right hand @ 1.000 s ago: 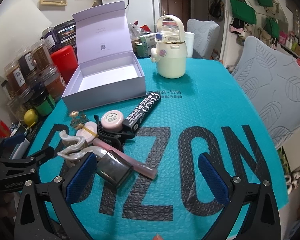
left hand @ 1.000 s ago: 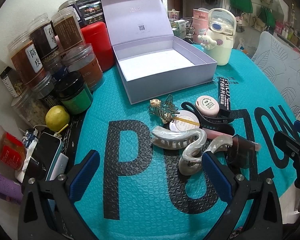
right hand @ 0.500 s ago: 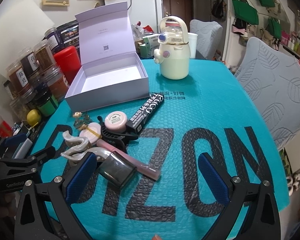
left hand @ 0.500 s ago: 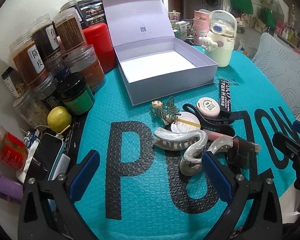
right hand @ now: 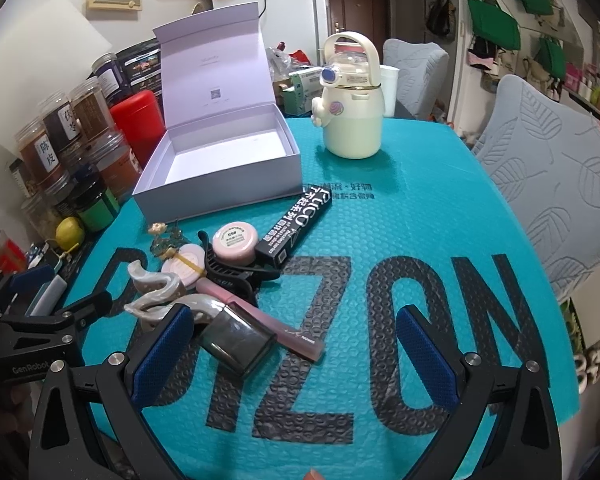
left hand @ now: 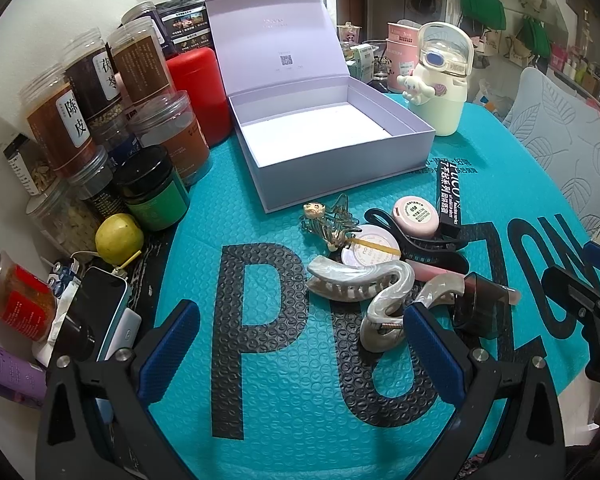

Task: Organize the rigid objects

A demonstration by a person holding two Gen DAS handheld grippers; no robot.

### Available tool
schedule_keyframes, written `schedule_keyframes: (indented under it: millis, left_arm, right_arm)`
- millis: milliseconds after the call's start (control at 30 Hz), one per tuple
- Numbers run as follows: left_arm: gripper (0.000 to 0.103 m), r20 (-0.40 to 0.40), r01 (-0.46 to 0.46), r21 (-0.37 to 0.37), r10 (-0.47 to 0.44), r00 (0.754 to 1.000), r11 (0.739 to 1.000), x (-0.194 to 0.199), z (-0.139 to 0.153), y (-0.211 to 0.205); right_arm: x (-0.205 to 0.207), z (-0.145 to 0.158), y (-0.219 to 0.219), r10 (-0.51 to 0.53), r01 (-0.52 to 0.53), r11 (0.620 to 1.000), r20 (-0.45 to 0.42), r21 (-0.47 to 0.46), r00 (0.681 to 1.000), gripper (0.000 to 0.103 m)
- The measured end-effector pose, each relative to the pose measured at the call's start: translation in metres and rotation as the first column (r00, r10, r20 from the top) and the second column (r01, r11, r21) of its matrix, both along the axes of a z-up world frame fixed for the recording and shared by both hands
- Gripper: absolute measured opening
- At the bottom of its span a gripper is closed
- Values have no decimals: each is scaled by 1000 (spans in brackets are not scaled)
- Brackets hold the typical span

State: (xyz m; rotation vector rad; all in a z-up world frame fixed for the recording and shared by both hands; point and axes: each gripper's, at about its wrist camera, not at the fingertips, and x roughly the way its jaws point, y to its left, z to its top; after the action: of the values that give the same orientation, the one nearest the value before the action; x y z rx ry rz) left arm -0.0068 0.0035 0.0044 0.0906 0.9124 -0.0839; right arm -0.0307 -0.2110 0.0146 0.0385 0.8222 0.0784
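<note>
Teal bubble mat (right hand: 400,216) covers my table, and on it sits one lavender box (left hand: 332,148) with its lid up and nothing inside. My left gripper (left hand: 300,344) hangs with its jaws spread wide and gripping nothing, just short of the pile; my right gripper (right hand: 296,352) is likewise released, its left pad beside the smoky cap (right hand: 238,338). In the pile I count two pearly hair claws (left hand: 364,280), one black claw clip (left hand: 416,240), one pink round tin (left hand: 416,216), one white compact (left hand: 370,246) (a yellow band lies across it), one pink tube (right hand: 260,318), one black carton (right hand: 296,226) and one small ornate clip (left hand: 328,222). One cream bottle (right hand: 352,120) stands just beside the box.
</note>
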Motion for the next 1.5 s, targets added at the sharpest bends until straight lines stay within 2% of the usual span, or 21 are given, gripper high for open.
schedule_keyframes:
  millis: [833, 1267, 1500]
  left_arm:
    - [103, 44, 6, -11, -5, 999, 1000, -23, 10, -3]
    - [103, 33, 7, -65, -5, 999, 998, -45, -1, 8]
    - [103, 20, 33, -131, -30, 999, 991, -49, -10, 12]
  right_arm:
    - [-16, 5, -3, 19, -19, 1000, 32, 20, 999, 103]
    - [-35, -6, -1, 66, -66, 997, 25, 35, 998, 102]
    - [-40, -20, 2, 100, -100, 993, 5, 64, 995, 102]
